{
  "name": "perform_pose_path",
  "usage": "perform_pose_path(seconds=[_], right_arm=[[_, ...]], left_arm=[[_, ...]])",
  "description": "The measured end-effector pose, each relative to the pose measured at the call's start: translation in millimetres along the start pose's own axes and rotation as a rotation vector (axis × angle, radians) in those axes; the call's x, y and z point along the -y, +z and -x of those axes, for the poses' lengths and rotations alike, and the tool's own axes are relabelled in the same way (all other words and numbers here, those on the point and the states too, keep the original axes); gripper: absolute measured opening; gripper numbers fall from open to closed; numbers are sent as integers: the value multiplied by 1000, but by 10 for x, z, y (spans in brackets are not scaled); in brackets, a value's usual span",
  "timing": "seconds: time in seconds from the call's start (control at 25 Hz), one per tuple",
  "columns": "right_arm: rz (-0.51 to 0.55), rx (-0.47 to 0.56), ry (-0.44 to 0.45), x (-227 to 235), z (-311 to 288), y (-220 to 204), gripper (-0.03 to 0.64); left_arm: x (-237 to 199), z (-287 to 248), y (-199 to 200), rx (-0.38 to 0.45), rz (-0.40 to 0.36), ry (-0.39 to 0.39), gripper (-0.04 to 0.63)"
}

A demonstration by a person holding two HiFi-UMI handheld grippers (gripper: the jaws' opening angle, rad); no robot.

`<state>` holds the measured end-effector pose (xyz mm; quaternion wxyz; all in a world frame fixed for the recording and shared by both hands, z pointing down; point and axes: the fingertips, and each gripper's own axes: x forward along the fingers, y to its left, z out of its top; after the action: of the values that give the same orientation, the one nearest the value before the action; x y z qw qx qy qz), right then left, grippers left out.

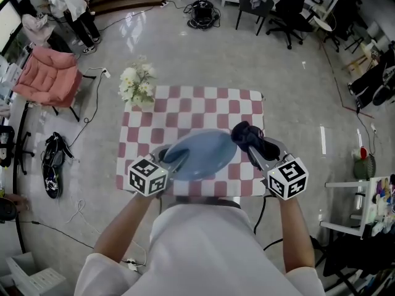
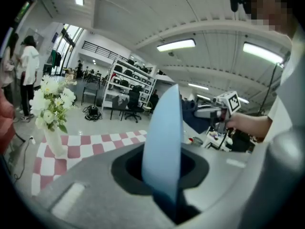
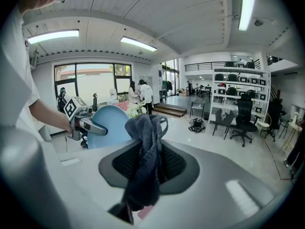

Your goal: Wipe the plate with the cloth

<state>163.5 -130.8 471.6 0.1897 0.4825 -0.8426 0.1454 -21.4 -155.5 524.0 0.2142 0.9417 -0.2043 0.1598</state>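
A light blue plate (image 1: 200,153) is held up above the checkered table, tilted, with my left gripper (image 1: 174,163) shut on its near left rim. In the left gripper view the plate (image 2: 163,147) stands edge-on between the jaws. My right gripper (image 1: 254,147) is shut on a dark blue-grey cloth (image 1: 249,137), bunched just off the plate's right edge; whether it touches the plate I cannot tell. The right gripper view shows the cloth (image 3: 146,156) hanging from the jaws, with the plate (image 3: 108,125) and the left gripper (image 3: 86,122) to the left beyond it.
A red-and-white checkered table (image 1: 203,106) lies below the plate. A vase of white flowers (image 1: 137,86) stands at its far left corner. A pink chair (image 1: 49,74) and shoes (image 1: 52,159) sit on the floor to the left; shelving (image 1: 364,202) at right.
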Motion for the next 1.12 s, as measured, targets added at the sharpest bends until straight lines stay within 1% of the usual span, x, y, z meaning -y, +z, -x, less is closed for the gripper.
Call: perform_pose_path(seconds=[0.12, 0.2, 0.32, 0.44, 0.6, 0.84, 0.96, 1.12], right_arm=[[-11, -1, 26, -3, 12, 44, 101], [-40, 6, 51, -2, 31, 77, 101], [-81, 29, 86, -16, 48, 139, 101], [-93, 49, 81, 10, 55, 204, 101], [-126, 63, 65, 94, 63, 257, 101], [-116, -8, 156, -84, -1, 193, 101], [-139, -32, 189, -160, -8, 155, 101], [-172, -42, 250, -294, 1, 129, 101]], left_arm=[[75, -3, 69, -10, -86, -7, 74], [136, -21, 113, -19, -149, -6, 74], [212, -47, 127, -26, -210, -6, 74], [272, -41, 90, -37, -258, -5, 72], [366, -56, 25, -62, -345, -2, 74], [490, -98, 97, -55, -419, 0, 74], [520, -108, 124, -57, -450, 11, 74], [518, -121, 83, -67, -464, 25, 74]])
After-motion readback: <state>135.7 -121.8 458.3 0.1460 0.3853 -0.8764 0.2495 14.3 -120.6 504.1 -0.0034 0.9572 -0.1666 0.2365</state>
